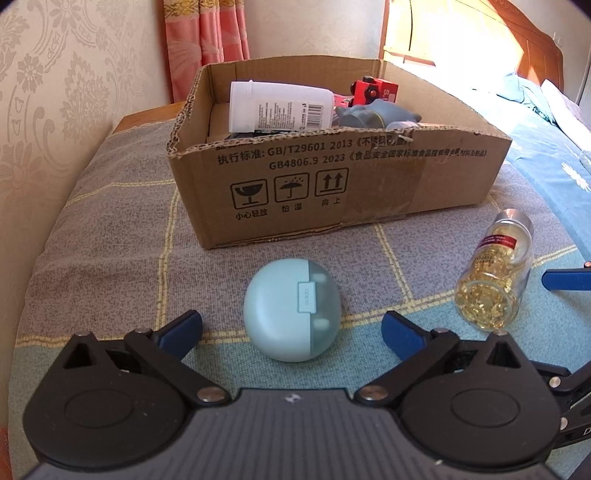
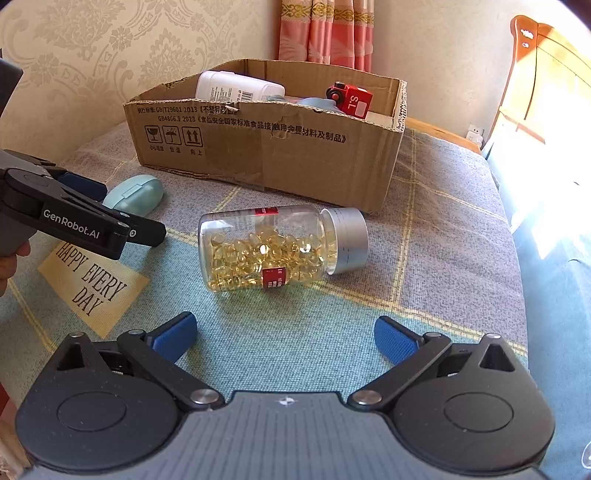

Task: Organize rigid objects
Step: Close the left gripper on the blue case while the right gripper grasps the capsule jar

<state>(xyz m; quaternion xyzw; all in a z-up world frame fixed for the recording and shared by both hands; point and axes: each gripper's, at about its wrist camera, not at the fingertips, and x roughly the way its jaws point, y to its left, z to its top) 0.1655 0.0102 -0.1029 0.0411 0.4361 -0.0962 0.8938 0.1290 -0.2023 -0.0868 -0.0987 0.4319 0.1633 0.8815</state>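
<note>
A pale blue earbud case [image 1: 284,310] lies on the checked cloth, in front of the cardboard box [image 1: 369,184]. My left gripper [image 1: 291,320] is open, its blue pads standing either side of the case without touching it. To the right lies a clear bottle of yellow capsules [image 2: 266,251] on its side, silver cap toward the box. My right gripper [image 2: 285,321] is open just short of the bottle, with nothing between its fingers. The box holds a white bottle [image 1: 280,107], a red toy vehicle [image 1: 373,90] and a grey figure [image 1: 369,112].
The cloth-covered table [image 2: 443,258] meets a patterned wall on the left and a pink curtain [image 1: 207,33] behind the box. A bed with blue bedding [image 1: 546,122] lies to the right. A "HAPPY EVERY DAY" patch [image 2: 92,284] marks the cloth.
</note>
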